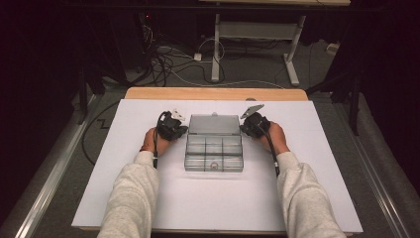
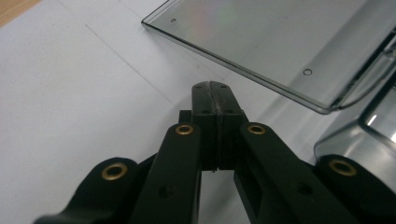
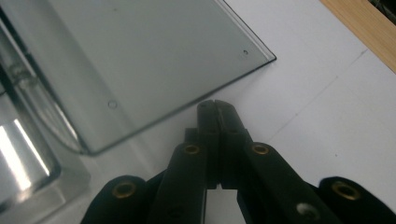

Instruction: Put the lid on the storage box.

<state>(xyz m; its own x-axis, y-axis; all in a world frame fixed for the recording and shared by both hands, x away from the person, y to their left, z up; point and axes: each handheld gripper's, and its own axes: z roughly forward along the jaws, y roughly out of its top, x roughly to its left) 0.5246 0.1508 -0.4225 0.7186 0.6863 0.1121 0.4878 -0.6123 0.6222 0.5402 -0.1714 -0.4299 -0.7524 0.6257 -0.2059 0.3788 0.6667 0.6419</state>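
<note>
Item: clear compartment box (image 1: 214,148), lid (image 1: 214,124) laid open between our left tongs (image 1: 177,130) and right tongs (image 1: 249,126), both pinched empty. We nudge the lid's side edges evenly, together.

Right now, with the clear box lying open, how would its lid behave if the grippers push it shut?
The lid looks like thin, stiff clear plastic, so it would probably swing as one piece on its hinge rather than bend. Its glossy surface may let shut fingers slip. The box seems light, with little showing in its compartments, and might slide on the smooth white sheet.
</note>
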